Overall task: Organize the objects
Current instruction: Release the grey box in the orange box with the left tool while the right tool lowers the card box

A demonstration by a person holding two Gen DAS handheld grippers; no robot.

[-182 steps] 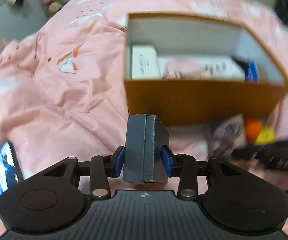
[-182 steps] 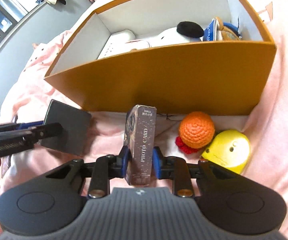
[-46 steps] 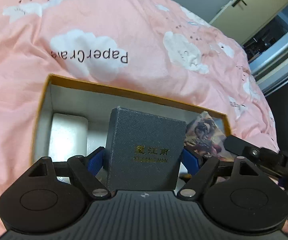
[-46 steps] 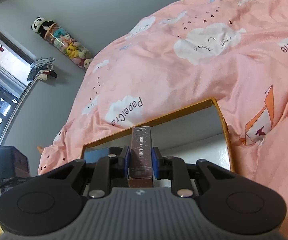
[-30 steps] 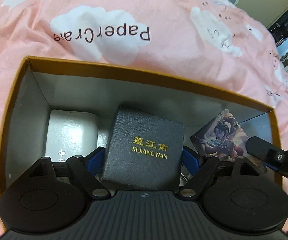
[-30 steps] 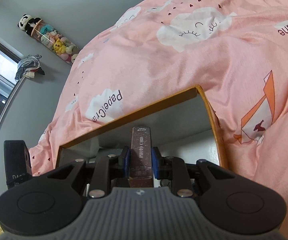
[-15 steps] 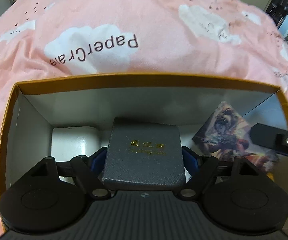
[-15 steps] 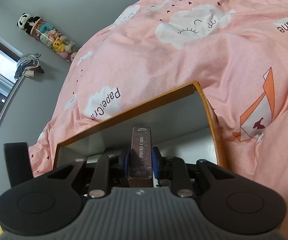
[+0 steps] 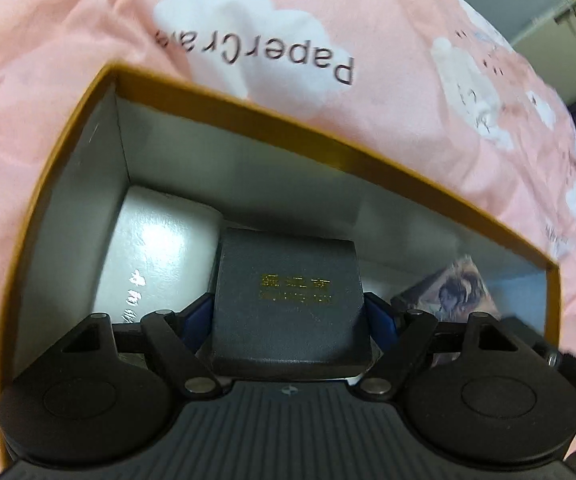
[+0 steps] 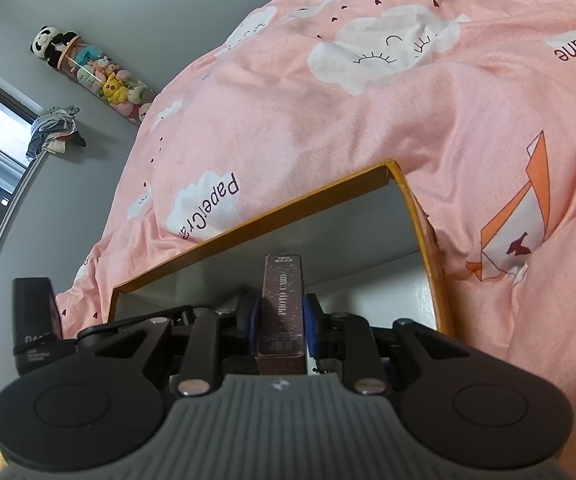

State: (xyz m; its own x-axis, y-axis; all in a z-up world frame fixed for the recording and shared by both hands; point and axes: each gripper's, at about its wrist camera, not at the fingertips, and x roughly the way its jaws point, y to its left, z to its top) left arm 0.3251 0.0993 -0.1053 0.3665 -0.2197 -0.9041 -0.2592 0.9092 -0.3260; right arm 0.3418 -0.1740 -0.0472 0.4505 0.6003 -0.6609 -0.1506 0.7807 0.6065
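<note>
Squarely between left tongs [image 9: 288, 312]: dark box [image 9: 288, 292]

My left hand-held gripper [image 9: 288, 312] clamps a dark grey box [image 9: 288, 300] with gold lettering, its blue pads against both sides, held inside the orange storage box [image 9: 328, 148]. A glossy white box [image 9: 155, 256] lies at nine o'clock of it; an illustrated card pack [image 9: 464, 288] leans at three o'clock. The pink cloud-print bedspread [image 9: 368, 32] fills twelve o'clock.
</note>
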